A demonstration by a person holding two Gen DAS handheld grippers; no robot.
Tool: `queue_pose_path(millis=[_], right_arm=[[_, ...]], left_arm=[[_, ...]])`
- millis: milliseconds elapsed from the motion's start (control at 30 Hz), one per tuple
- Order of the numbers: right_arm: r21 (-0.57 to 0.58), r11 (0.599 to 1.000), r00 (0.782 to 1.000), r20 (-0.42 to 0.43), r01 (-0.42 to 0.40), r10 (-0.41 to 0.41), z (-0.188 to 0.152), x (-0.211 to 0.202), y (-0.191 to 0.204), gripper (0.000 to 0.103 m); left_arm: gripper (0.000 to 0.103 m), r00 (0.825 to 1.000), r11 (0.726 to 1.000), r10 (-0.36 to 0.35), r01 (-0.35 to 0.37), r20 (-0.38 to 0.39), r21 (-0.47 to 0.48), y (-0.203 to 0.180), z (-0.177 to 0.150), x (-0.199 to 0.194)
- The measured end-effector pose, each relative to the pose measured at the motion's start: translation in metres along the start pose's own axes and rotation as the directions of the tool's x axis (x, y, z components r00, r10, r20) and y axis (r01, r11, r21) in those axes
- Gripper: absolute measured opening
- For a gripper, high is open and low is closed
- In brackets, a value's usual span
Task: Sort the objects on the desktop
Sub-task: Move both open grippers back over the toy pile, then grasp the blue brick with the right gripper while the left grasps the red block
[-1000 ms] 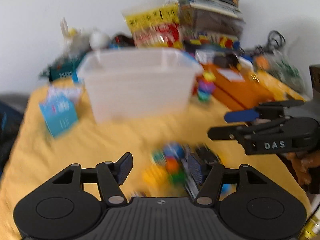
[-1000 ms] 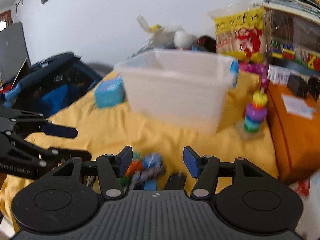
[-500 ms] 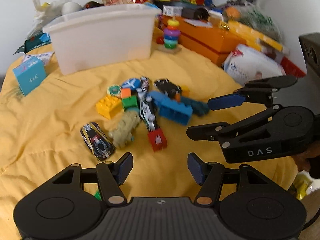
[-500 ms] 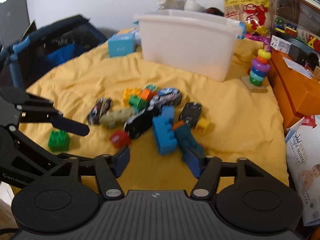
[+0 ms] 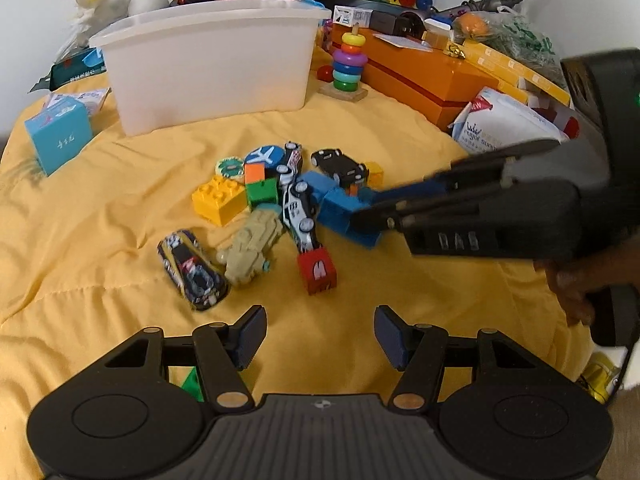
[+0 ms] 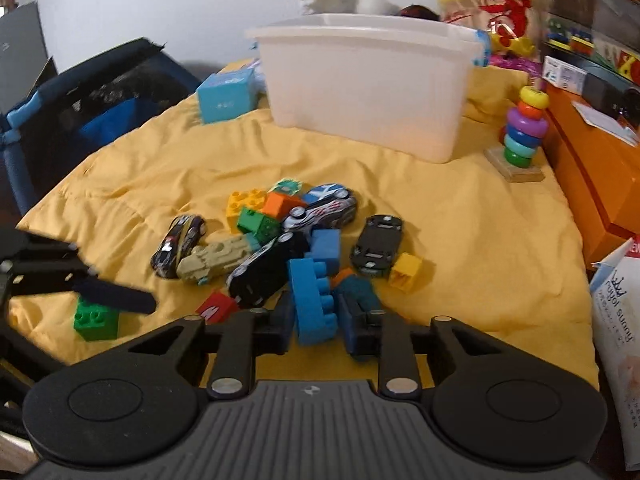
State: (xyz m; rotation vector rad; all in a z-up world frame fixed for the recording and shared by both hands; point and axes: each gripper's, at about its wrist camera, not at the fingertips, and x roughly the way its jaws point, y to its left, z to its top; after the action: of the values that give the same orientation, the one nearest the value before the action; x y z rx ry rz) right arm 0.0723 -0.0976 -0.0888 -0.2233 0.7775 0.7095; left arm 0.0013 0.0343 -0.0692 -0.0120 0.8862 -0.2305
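The right claw point(image 6: 316, 326) is set around the long blue brick point(image 6: 311, 300) at the near edge of the toy pile, its two pads on either side of the brick at a middling gap; motion blur keeps me from telling whether the pads press on it. In the left wrist view that claw reaches in from the right, its tips at the blue brick point(image 5: 346, 218), and its body bears pale letters that seem to read "DAS". A hand point(image 5: 576, 288) grips its handle at the right edge.

The left claw point(image 5: 320, 334) stands wide apart and empty, hovering over bare yellow cloth point(image 5: 120, 208) just near of the pile, touching nothing. A green brick point(image 6: 96, 320) lies apart at the near left, beside that claw's tip.

The pile holds toy cars, among them a black car point(image 6: 378, 246) and a dark striped car point(image 5: 192, 270), a tan vehicle point(image 5: 252, 250), a yellow brick point(image 5: 218, 200) and a red block point(image 5: 316, 272) marked with a white "M".

Far behind the pile stands a translucent white bin point(image 5: 208, 68); its contents cannot be made out. A ring stacker point(image 5: 346, 66) stands to its right, a light blue box point(image 5: 60, 136) to its left. At the right, a white pack point(image 6: 616, 320) reads "sunny".
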Motion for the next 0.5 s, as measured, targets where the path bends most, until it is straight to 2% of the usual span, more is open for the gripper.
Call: queue_pose_path(millis=[100,133,267,400,433,467,500], right_arm=[[-0.011,1.000,0.999,-0.051,-0.019,0.019,-0.006,0.005,0.004,0.026],[-0.001,1.000,0.998,-0.058,0.001,-0.001,-0.009,0.007,0.004,0.028],[0.033,0.999,1.000,-0.026,-0.009,0.010,-0.012,0.001,-0.002,0.024],[-0.025,0.999,0.999,0.001,0.033,-0.033,-0.015,-0.024,-0.002,0.025],[-0.043,0.998,0.999,-0.003,0.050,-0.050,-0.019,-0.029,-0.002,0.025],[-0.055,0.996,0.998,-0.008,0.063,-0.064,-0.022,-0.033,-0.002,0.025],[-0.066,0.995,0.997,-0.017,0.076,-0.077,-0.025,-0.036,-0.002,0.025]], left_arm=[[0.059,1.000,1.000,-0.005,0.005,0.002,-0.012,0.001,0.009,0.011],[0.057,1.000,1.000,-0.003,0.003,-0.006,-0.013,0.001,0.011,0.015],[0.054,1.000,0.998,-0.019,0.018,-0.019,-0.056,0.006,0.016,0.025],[0.051,0.999,0.997,-0.032,0.031,-0.020,-0.065,0.004,0.022,0.030],[0.048,0.999,0.997,-0.034,0.033,-0.019,-0.063,0.003,0.025,0.033],[0.037,0.999,0.998,-0.036,0.035,-0.020,-0.059,0.001,0.027,0.035],[0.022,0.999,0.998,-0.031,0.030,-0.025,-0.055,0.000,0.029,0.037]])
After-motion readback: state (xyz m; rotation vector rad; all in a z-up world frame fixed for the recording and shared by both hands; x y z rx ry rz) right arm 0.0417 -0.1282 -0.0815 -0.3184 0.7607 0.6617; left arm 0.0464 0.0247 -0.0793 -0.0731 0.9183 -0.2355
